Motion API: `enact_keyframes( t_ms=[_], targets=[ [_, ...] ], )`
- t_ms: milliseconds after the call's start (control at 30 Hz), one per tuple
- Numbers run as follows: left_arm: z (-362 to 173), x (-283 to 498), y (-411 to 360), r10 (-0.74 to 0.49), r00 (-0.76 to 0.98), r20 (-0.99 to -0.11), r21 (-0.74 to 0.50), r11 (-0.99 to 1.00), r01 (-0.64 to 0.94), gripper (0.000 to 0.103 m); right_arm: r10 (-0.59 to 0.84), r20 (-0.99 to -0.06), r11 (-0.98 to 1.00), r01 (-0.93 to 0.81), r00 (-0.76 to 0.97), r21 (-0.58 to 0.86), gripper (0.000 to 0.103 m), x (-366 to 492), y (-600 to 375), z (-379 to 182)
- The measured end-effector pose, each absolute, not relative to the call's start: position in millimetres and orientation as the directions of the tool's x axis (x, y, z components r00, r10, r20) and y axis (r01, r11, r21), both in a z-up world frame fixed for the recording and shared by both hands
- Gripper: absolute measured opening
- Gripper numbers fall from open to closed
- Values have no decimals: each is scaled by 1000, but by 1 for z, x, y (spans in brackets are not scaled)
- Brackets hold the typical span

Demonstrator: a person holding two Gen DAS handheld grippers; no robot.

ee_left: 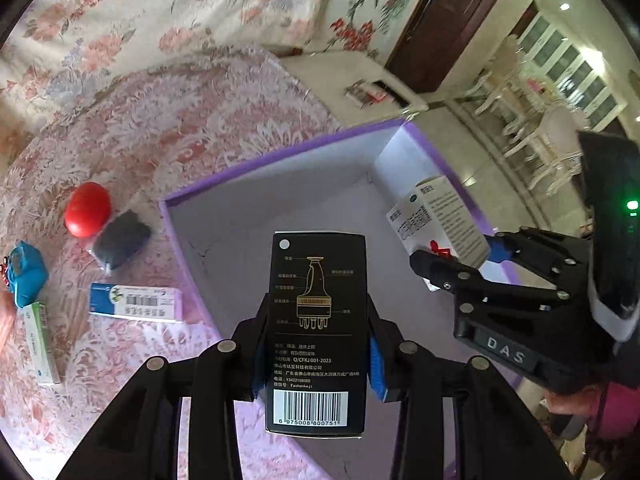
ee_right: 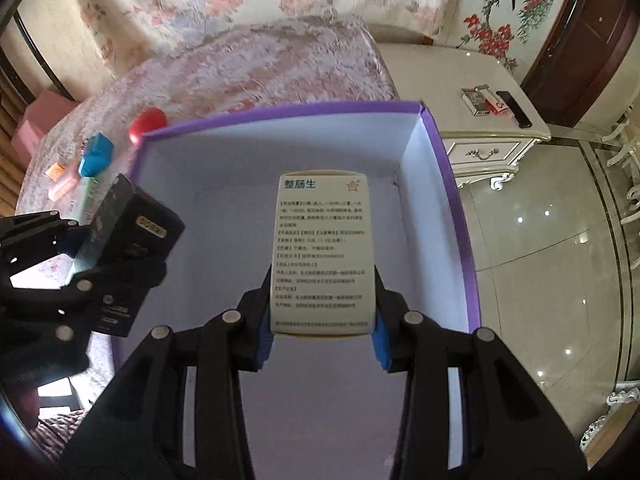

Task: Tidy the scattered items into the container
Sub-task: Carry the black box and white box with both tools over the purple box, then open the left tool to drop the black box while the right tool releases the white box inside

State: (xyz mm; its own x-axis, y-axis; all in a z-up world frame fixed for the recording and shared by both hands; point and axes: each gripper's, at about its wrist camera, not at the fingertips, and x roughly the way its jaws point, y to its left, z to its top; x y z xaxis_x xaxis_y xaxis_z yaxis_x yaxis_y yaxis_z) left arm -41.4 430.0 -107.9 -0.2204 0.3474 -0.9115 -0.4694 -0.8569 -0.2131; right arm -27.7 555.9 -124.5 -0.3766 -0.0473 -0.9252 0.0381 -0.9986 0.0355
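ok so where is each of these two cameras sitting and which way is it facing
Left wrist: on the left gripper, looking down along its fingers at the black box it holds above the purple container; the right gripper with its white medicine box shows at right.
Right wrist: on the right gripper, looking down into the purple container past the white medicine box; the left gripper shows at left.
Shared: container, both boxes, red ball.
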Motion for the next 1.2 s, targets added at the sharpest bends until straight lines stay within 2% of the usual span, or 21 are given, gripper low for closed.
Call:
enact_keyframes(
  t_ms=[333, 733, 767, 800, 933, 1000, 1100, 1200],
  targets=[
    [-145, -68, 458, 184, -250, -951, -58, -897, -438, 39, -59, -935, -997, 71, -350, 37, 42, -63, 562, -156],
    [-149, -83, 467, 112, -274, -955, 15, -906, -423, 41, -34, -936, -997, 78, -350, 7, 43, -83, 568, -164],
    [-149, -84, 467, 105, -276, -955, 22, -906, -423, 42, -38, -938, -997, 76, -346, 12, 43, -84, 568, -165],
    [-148, -84, 468, 100, -279, -955, 29, -905, -424, 49, -41, -939, -997, 75, -342, 17, 43, -85, 569, -165],
    [-141, -86, 463, 101, -305, -947, 36, -910, -413, 64, -49, -940, -997, 72, -338, 26, 43, -85, 571, -162],
    [-137, -86, 458, 118, -306, -945, 16, -915, -403, 75, -56, -937, -997, 63, -343, 36, 43, -82, 573, -158],
    [-129, -84, 451, 163, -310, -937, -26, -915, -402, 84, -63, -931, -998, 44, -360, 51, 44, -77, 574, -152],
    [-119, -79, 448, 197, -330, -923, -48, -911, -410, 88, -56, -921, -998, 31, -384, 48, 45, -71, 575, -142]
  ],
)
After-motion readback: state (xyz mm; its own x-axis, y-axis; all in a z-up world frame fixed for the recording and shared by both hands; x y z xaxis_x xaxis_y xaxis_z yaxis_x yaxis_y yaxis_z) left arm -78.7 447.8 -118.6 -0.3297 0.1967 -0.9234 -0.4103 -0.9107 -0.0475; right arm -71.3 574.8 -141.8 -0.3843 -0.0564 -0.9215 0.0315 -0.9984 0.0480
